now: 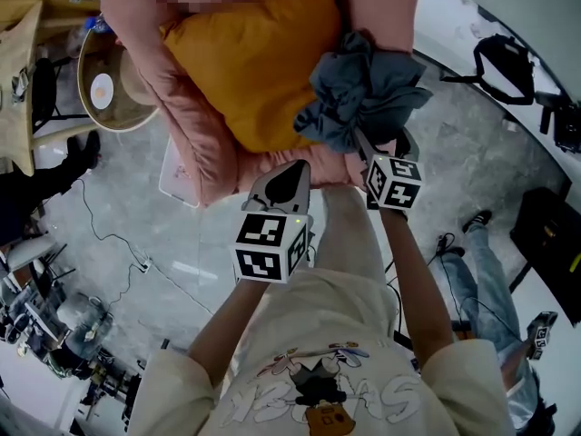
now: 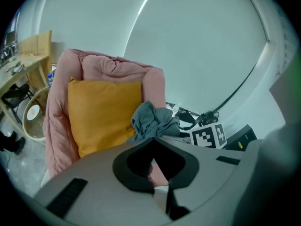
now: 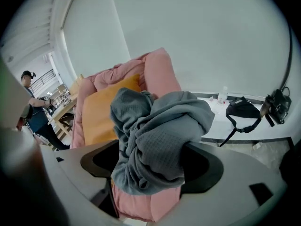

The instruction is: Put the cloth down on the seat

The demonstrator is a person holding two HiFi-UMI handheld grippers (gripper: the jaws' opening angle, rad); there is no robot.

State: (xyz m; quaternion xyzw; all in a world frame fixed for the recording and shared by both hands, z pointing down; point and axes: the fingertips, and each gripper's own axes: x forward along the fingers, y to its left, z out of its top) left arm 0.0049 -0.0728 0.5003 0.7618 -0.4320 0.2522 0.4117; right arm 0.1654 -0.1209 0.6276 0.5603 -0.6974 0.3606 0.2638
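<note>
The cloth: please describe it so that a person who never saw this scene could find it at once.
Find the big pink chair with an orange cushion on it. At the cushion's right edge in the head view, the right gripper holds a bunched cloth. It is the only grey-blue thing against the pink and orange.

The person wears a cream T-shirt (image 1: 349, 334) with short wide sleeves. Its chest has a cartoon print in dark and orange-brown, with pale letters beside it. The left gripper (image 1: 285, 178) has a light grey shell that narrows to a point, and it carries a marker cube (image 1: 270, 243) with black-and-white squares. The right gripper (image 1: 363, 145) carries a second cube (image 1: 393, 182) of the same kind. From close, each grey shell has a black recess around the jaws and small black slots.
</note>
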